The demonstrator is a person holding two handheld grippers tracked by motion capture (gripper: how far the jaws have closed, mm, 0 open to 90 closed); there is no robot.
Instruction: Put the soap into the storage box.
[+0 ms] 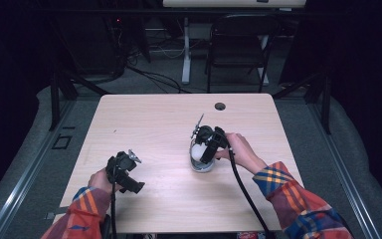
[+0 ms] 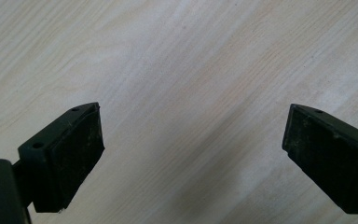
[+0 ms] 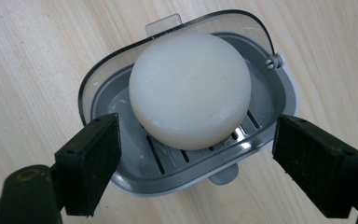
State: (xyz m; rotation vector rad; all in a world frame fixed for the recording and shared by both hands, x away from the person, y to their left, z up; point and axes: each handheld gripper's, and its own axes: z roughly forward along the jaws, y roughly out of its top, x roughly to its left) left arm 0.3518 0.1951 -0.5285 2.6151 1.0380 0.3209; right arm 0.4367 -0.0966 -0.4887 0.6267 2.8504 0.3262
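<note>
Soap (image 3: 189, 88), round, white, in grey dish (image 3: 121, 154), right gripper (image 3: 196, 163) spread around it; left gripper (image 2: 191, 158) spread over bare table (image 2: 191, 56).

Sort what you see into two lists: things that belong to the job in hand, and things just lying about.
In the job:
- soap
- soap dish
- right gripper, open over the dish

Lying about:
- left gripper, open over bare table
- chair behind the table
- cables on the floor
</note>
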